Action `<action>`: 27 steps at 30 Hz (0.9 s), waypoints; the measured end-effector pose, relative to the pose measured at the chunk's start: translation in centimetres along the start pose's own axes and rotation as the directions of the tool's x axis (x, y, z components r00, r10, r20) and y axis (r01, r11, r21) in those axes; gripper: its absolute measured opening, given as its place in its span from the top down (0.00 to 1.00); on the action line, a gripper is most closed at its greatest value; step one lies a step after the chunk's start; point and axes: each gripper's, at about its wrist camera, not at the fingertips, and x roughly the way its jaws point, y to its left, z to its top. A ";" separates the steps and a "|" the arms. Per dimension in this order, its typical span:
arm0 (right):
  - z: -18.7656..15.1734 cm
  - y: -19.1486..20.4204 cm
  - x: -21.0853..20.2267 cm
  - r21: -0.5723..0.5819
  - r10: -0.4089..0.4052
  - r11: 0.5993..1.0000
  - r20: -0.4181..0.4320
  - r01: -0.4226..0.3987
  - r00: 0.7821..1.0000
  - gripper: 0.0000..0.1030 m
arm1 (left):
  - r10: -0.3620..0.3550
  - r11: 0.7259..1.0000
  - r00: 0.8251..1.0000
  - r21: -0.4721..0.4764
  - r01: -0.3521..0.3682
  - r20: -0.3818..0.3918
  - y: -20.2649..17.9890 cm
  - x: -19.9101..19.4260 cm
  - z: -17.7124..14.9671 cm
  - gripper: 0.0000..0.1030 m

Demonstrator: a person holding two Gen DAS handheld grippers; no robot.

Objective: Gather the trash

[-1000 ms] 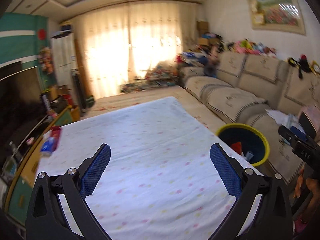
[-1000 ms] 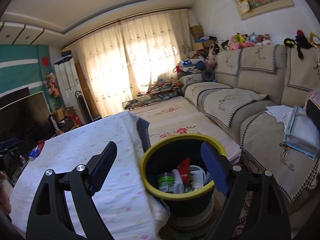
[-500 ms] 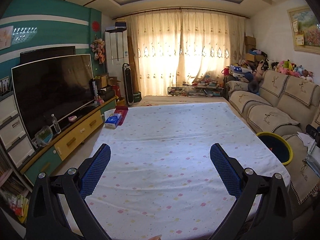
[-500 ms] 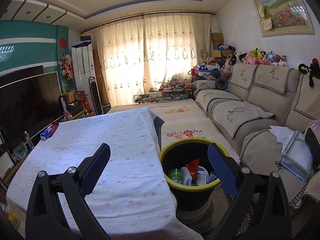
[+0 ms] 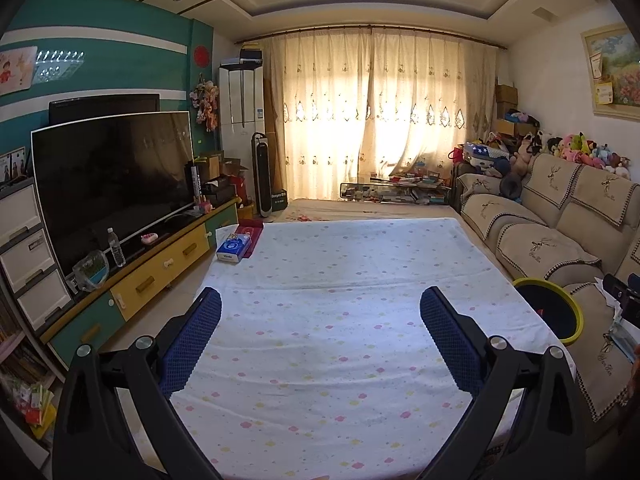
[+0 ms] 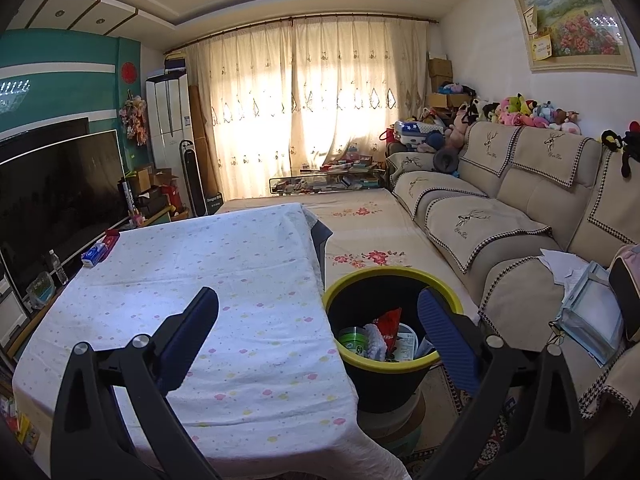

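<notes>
Both views are now swung back from the yellow-rimmed bin [image 6: 386, 326] to the cloth-covered bench [image 5: 340, 300]. The left gripper [image 5: 320, 330] and right gripper [image 6: 318, 330] are held released, empty; trash [image 6: 384, 336] lies binned, so collection seems finished.

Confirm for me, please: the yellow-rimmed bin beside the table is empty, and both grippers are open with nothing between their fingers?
Not quite: the yellow-rimmed bin already holds trash, including a red wrapper, as the right wrist view shows. The rest stands: it sits beside the table, and the left gripper and right gripper are open and empty.
</notes>
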 end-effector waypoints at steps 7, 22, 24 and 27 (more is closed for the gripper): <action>0.1 0.1 0.3 -0.002 -0.001 1.000 -0.005 0.001 1.000 0.07 | -0.001 1.000 1.000 0.002 0.001 0.000 -0.1 0.3 0.1 0.05; 0.2 0.0 0.5 -0.007 0.001 1.000 -0.008 -0.001 1.000 0.07 | -0.004 1.000 1.000 0.000 0.004 0.000 -0.4 0.3 0.2 0.05; 0.2 0.0 0.5 -0.006 0.003 1.000 -0.009 -0.003 1.000 0.07 | -0.002 1.000 1.000 0.003 0.002 0.002 -0.4 0.2 0.2 0.05; 0.2 0.0 0.5 -0.007 0.001 1.000 -0.008 -0.001 1.000 0.07 | -0.002 1.000 1.000 0.002 0.002 0.004 -0.2 0.2 0.3 0.05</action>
